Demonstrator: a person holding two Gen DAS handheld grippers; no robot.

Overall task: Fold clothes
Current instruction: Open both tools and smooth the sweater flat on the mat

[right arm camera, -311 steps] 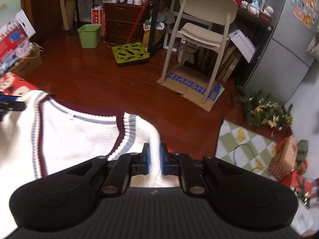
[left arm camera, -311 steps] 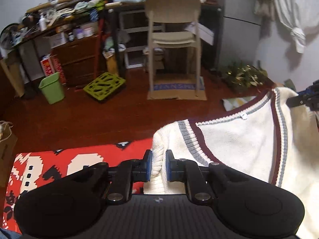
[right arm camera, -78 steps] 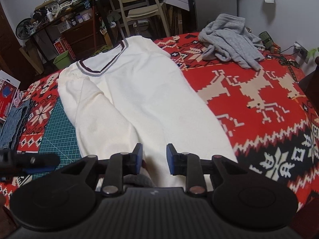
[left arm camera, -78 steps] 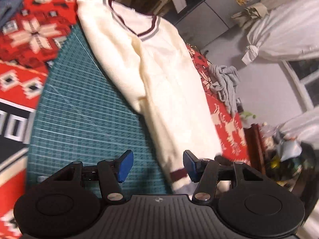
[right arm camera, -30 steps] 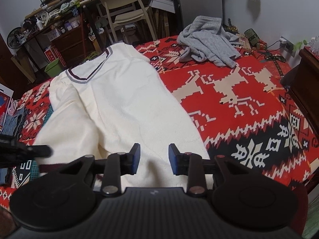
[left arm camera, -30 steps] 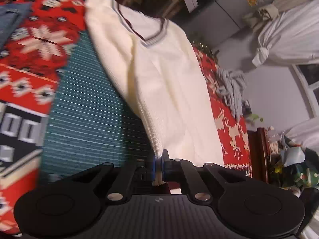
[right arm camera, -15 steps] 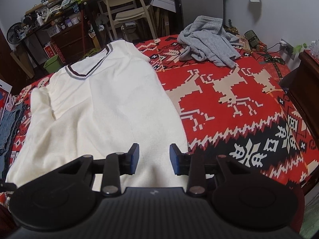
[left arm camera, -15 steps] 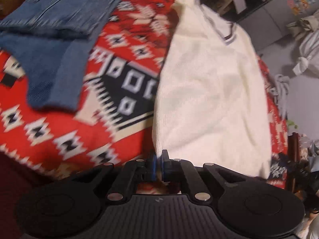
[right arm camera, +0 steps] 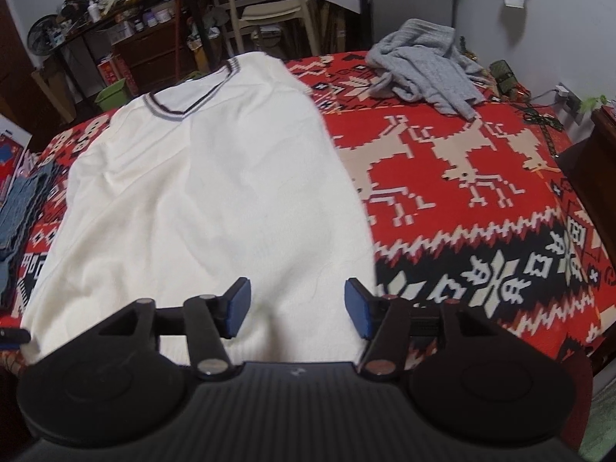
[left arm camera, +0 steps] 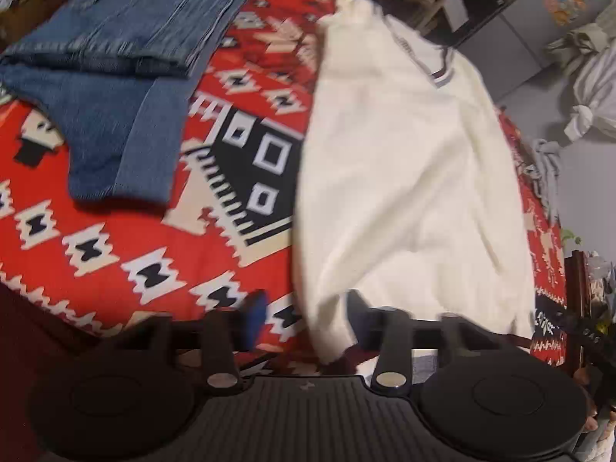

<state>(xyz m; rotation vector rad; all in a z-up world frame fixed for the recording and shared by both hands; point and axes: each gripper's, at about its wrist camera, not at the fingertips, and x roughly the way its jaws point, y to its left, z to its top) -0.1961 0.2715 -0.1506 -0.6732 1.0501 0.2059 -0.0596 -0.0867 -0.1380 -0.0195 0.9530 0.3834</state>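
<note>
1. Half a second earlier, the left gripper (left arm camera: 308, 317) had its blue pads pressed together on the edge of the cream sweater (left arm camera: 404, 177). Now its jaws are spread wide, with the sweater's sleeve cuff lying loose between them.
2. The right gripper (right arm camera: 296, 302) was only slightly parted half a second ago. Now its jaws stand spread wide over the sweater's (right arm camera: 208, 200) bottom hem, holding nothing.
3. One second ago, part of the sweater was lifted over a green mat. Now the sweater lies spread flat on the red patterned blanket (right arm camera: 454, 177), collar at the far end and hem nearest the grippers, and the mat cannot be seen.
4. The left wrist view is blurred, so small details near the fingers are unclear.
5. Counts: one cream sweater with a striped V-neck collar (right arm camera: 184, 104).
6. One blue pair of folded jeans (left arm camera: 127, 57), lying on the blanket to the left of the sweater and well apart from it.
7. One rumpled grey garment (right arm camera: 423, 61), at the far right of the blanket, apart from the sweater.
8. One pale chair (right arm camera: 265, 4) stands on the floor beyond the blanket.
9. Two grippers, each with two blue-padded fingers.
</note>
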